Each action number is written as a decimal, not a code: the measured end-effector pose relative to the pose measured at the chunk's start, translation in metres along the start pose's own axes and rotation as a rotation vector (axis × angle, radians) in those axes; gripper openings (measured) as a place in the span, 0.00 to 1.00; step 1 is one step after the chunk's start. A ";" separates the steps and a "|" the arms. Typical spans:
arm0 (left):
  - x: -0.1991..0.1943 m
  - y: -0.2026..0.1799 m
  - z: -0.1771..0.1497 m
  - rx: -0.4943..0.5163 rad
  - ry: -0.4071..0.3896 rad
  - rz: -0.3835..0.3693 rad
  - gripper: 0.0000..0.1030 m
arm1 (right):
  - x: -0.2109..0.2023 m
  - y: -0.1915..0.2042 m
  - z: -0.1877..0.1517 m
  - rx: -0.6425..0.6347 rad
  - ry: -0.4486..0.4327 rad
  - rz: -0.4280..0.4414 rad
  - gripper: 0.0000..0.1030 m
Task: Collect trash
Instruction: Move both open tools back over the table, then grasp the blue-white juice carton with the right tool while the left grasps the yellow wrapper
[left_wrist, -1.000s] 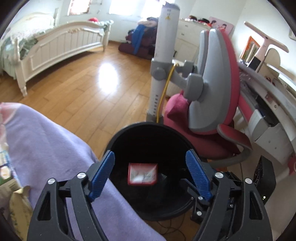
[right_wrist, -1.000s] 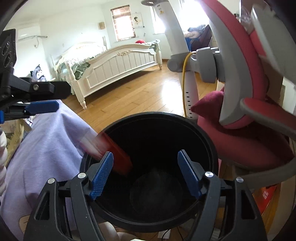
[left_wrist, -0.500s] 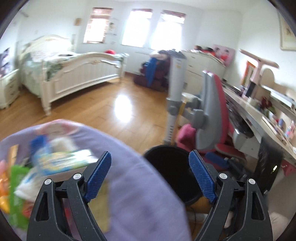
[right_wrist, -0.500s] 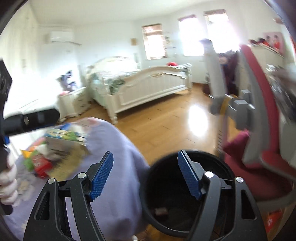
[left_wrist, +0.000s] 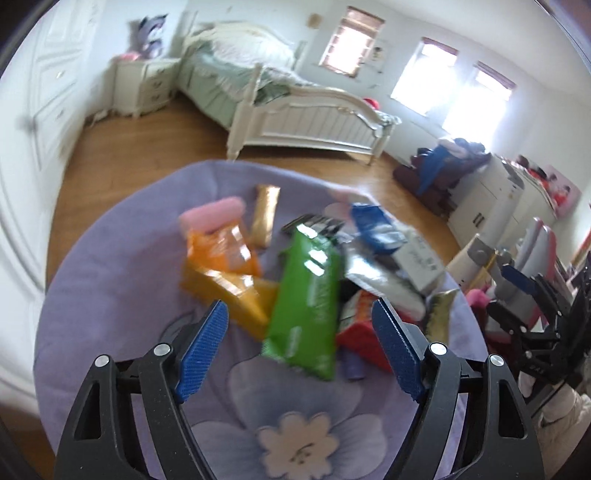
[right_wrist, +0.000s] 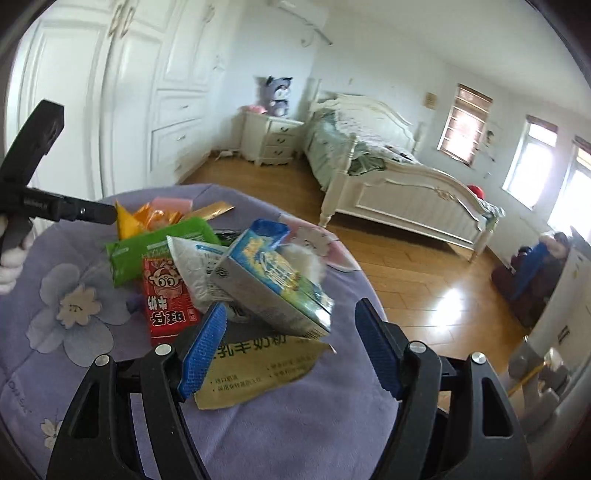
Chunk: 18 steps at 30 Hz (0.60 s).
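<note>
A heap of trash lies on a round table with a purple flowered cloth (left_wrist: 122, 295). In the left wrist view my left gripper (left_wrist: 301, 345) is open and empty above a green wrapper (left_wrist: 308, 295), beside orange packets (left_wrist: 225, 266) and a red carton (left_wrist: 364, 328). In the right wrist view my right gripper (right_wrist: 291, 345) is open and empty, just before a tilted blue and grey box (right_wrist: 273, 284) and a gold torn pouch (right_wrist: 258, 369). A red carton (right_wrist: 166, 299) and the green wrapper (right_wrist: 155, 243) lie to the left. The bin is out of view.
A white bed (right_wrist: 399, 177) and nightstand (right_wrist: 271, 138) stand beyond the table on a wooden floor. White wardrobes (right_wrist: 110, 92) line the left wall. A red and grey chair (left_wrist: 535, 258) is at the right. The other gripper shows at the left of the right wrist view (right_wrist: 33, 206).
Both grippers have swung left, away from the black bin, and now face the trash heap on the table. A red carton dropped into the bin a second ago.
</note>
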<state>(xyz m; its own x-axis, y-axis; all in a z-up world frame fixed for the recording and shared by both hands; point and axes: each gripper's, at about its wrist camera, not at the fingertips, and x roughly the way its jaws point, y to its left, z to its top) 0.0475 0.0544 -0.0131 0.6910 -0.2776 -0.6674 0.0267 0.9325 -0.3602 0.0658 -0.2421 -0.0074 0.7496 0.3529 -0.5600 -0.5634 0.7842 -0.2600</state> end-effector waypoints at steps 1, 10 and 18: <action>0.001 0.009 -0.001 -0.025 0.008 0.000 0.77 | 0.012 0.006 0.005 -0.046 0.020 0.014 0.70; 0.021 0.068 0.001 -0.210 0.054 -0.077 0.70 | 0.073 0.031 0.035 -0.413 0.119 0.046 0.88; 0.049 0.069 0.014 -0.269 0.086 -0.090 0.54 | 0.094 0.028 0.051 -0.456 0.176 0.160 0.84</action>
<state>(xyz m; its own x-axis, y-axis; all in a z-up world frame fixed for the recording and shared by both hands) 0.0933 0.1085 -0.0621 0.6304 -0.3855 -0.6738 -0.1153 0.8118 -0.5724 0.1385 -0.1609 -0.0267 0.5935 0.3282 -0.7349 -0.7902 0.4108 -0.4547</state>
